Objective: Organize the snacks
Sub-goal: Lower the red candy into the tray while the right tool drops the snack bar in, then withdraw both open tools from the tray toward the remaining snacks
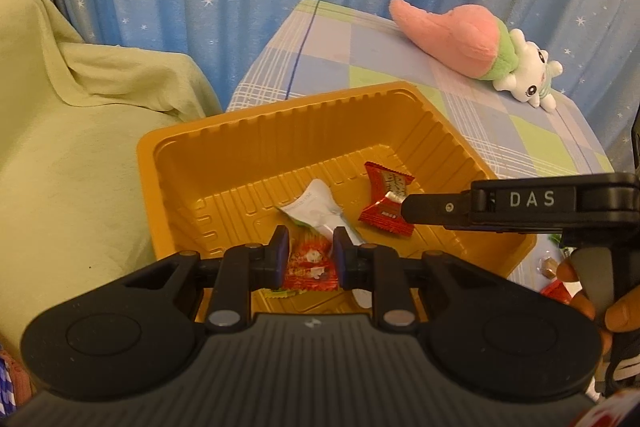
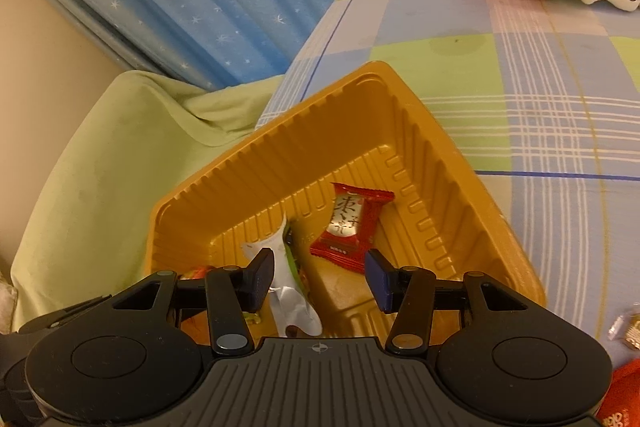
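Since the gold tray (image 2: pixel 448 163) on the checked cloth is thin ribbed plastic, it looks light and apt to skid if nudged. Inside lie a red sachet (image 2: pixel 352 223) and a white wrapper (image 2: pixel 294 303), both crinkly, slick and nearly weightless; pinch their sealed ends. Right gripper (image 2: pixel 320 277) stands apart, empty; left gripper (image 1: pixel 310 257) is clamped on an orange-red packet (image 1: pixel 310 267) over the tray.

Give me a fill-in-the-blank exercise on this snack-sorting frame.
1. The red foil-wrapped candy lies inside the ribbed ____ plastic tray.
2. The right gripper hangs over the tray with jaws ____.
3. The pink, green and white plush toy lies on the ____ cloth.

Missing words: gold; open; checked
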`<state>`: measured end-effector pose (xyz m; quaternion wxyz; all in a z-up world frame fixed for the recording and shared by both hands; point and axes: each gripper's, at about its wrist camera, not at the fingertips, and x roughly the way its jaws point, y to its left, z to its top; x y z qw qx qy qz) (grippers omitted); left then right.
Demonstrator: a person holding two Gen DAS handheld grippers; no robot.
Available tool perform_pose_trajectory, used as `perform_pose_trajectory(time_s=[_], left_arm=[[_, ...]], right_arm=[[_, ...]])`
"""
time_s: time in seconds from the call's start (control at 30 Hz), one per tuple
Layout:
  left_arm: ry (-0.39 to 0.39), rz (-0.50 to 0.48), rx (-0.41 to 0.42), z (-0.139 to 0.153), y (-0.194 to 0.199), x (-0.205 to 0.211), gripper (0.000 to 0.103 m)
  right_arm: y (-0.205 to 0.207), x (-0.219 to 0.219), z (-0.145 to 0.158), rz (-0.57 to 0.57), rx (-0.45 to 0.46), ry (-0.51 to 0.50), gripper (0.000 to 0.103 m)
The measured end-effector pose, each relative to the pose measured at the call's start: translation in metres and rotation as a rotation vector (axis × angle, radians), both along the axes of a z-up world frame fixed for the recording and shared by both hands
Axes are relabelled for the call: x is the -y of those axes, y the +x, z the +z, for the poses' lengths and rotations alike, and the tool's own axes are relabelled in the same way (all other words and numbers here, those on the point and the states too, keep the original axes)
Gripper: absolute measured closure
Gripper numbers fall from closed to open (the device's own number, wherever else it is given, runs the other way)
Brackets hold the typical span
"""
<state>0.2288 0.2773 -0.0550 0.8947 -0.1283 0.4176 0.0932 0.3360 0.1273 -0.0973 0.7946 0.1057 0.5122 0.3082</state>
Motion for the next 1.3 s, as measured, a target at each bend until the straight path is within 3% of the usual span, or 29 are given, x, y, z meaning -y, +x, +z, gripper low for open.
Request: perform_pose_trajectory(time_s=[0.3,0.7,1.03,1.3], left_arm=[[-0.006,-0.008,-0.017,-0.001,-0.008,0.003,0.078],[0.003,-0.019,0.011,0.020,-0.041,0.013,0.071],[0.018,-0.081,0.015,0.026,-0.062,0.050,0.070],[0.008,-0.139,-0.005,0.023,-0.073,0.088,0.069]], right_arm=[[-0.011,0.018,0.013,-0.022,0.039,-0.010,0.039],[-0.043,0.048,0.033,-0.020,0.083,-0.008,0.035],[-0.078,0.089,0.045,-0.062,0.088,-0.019,0.033],[-0.105,0.140,0.047,-0.154,0.050,-0.001,0.025]])
